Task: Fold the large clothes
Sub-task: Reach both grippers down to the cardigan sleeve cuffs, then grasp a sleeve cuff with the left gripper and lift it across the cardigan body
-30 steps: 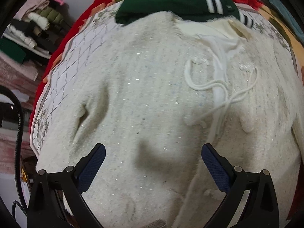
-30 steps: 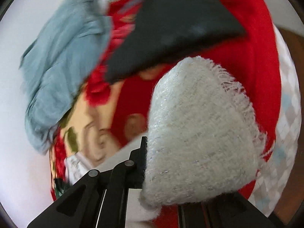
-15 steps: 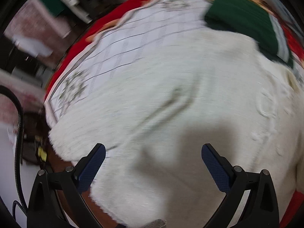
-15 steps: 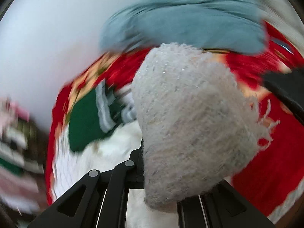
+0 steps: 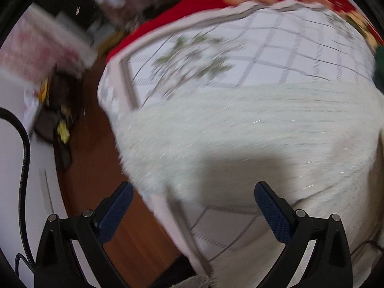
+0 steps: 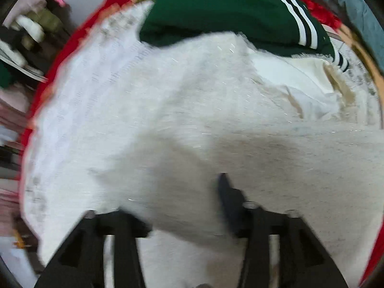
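2 hand-held grippers steeply down over sweater (image 5: 240, 129).

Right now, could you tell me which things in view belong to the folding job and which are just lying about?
Job:
- cream sweater, spread on the checked cloth
- left tool, open over the sweater's edge
- right tool, jaws just opened; whether sweater is between them is too blurred to tell

Lying about:
- green garment
- blue-grey garment
- red blanket
- clothes pile

The left gripper (image 5: 193, 206) hangs with jaws wide apart over the cream sweater's (image 5: 252, 139) left edge; far beyond lies a checked cloth (image 5: 288, 48).
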`<action>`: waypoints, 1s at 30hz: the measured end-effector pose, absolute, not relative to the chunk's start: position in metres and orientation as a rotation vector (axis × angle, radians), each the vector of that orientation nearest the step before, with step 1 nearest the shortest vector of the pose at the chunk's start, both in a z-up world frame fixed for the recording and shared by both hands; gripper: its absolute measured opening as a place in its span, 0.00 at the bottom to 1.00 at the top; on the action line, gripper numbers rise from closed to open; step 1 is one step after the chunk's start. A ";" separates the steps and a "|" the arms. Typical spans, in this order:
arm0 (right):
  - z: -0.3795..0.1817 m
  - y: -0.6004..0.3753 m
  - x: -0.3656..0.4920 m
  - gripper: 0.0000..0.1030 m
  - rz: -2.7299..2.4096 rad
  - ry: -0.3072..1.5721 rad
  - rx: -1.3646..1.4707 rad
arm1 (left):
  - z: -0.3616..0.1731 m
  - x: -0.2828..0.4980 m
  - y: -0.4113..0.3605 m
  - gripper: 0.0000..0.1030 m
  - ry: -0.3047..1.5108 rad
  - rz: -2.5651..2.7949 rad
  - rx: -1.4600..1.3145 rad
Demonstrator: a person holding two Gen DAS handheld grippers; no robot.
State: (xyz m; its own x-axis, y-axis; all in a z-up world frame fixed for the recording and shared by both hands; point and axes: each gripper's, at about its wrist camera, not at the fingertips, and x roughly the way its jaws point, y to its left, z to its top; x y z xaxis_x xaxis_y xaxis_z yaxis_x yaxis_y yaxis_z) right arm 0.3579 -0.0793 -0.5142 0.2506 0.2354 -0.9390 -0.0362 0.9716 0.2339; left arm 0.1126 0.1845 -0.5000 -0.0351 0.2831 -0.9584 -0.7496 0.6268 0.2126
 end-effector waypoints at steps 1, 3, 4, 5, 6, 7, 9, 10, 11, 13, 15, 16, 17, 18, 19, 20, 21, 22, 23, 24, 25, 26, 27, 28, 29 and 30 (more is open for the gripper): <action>-0.507 -0.081 0.353 0.57 0.210 1.297 0.210 | -0.503 0.102 0.192 1.00 1.371 0.871 -0.495; -0.494 -0.092 0.342 0.57 0.237 1.285 0.265 | -0.510 0.082 0.206 1.00 1.383 0.877 -0.618; -0.488 -0.096 0.332 0.57 0.242 1.280 0.282 | -0.515 0.071 0.213 1.00 1.379 0.876 -0.694; -0.486 -0.101 0.327 0.57 0.242 1.281 0.293 | -0.522 0.060 0.222 1.00 1.371 0.880 -0.778; -0.482 -0.106 0.321 0.57 0.235 1.287 0.303 | -0.529 0.052 0.230 1.00 1.361 0.884 -0.841; -0.479 -0.103 0.319 0.57 0.228 1.296 0.306 | -0.540 0.043 0.239 1.00 1.347 0.887 -0.931; -0.480 -0.115 0.322 0.57 0.223 1.326 0.325 | -0.562 0.029 0.255 0.99 1.316 0.898 -1.107; -0.481 -0.115 0.320 0.57 0.218 1.338 0.328 | -0.575 0.022 0.264 0.99 1.284 0.903 -1.204; -0.483 -0.118 0.321 0.57 0.215 1.352 0.331 | -0.587 0.017 0.270 0.99 1.259 0.900 -1.282; -0.494 -0.120 0.324 0.57 0.214 1.387 0.335 | -0.610 0.008 0.284 0.92 1.170 0.882 -1.450; -0.503 -0.120 0.322 0.57 0.214 1.417 0.336 | -0.613 0.006 0.293 0.71 1.068 0.885 -1.508; -0.506 -0.118 0.320 0.57 0.214 1.426 0.337 | -0.608 0.008 0.296 0.41 1.035 0.883 -1.490; -0.509 -0.115 0.318 0.57 0.212 1.433 0.333 | -0.595 0.016 0.298 0.19 1.022 0.884 -1.422; -0.510 -0.112 0.318 0.57 0.214 1.436 0.332 | -0.579 0.025 0.300 0.17 1.036 0.910 -1.324; -0.511 -0.109 0.316 0.57 0.216 1.436 0.331 | -0.567 0.029 0.301 0.09 1.017 0.918 -1.263; -0.511 -0.106 0.315 0.57 0.213 1.434 0.323 | -0.549 0.036 0.303 0.08 0.983 0.915 -1.178; -0.511 -0.104 0.316 0.57 0.212 1.432 0.319 | -0.532 0.044 0.306 0.07 0.950 0.897 -1.092; -0.511 -0.101 0.315 0.57 0.213 1.430 0.316 | -0.523 0.049 0.309 0.06 0.924 0.875 -1.053; -0.511 -0.099 0.316 0.57 0.211 1.429 0.315 | -0.513 0.056 0.314 0.06 0.894 0.850 -1.022; -0.511 -0.097 0.317 0.57 0.208 1.429 0.313 | -0.509 0.062 0.322 0.06 0.871 0.834 -1.011; -0.511 -0.096 0.318 0.57 0.207 1.430 0.314 | -0.507 0.072 0.331 0.06 0.851 0.820 -1.006; -0.512 -0.095 0.319 0.57 0.205 1.432 0.312 | -0.508 0.084 0.338 0.06 0.838 0.818 -1.009; -0.512 -0.094 0.320 0.57 0.196 1.436 0.300 | -0.513 0.092 0.346 0.06 0.825 0.804 -1.026; -0.513 -0.093 0.321 0.57 0.187 1.439 0.289 | -0.521 0.099 0.354 0.06 0.822 0.786 -1.042; -0.514 -0.092 0.323 0.57 0.184 1.439 0.287 | -0.532 0.104 0.363 0.06 0.830 0.778 -1.070; -0.514 -0.093 0.323 0.57 0.180 1.441 0.283 | -0.543 0.106 0.369 0.07 0.835 0.755 -1.115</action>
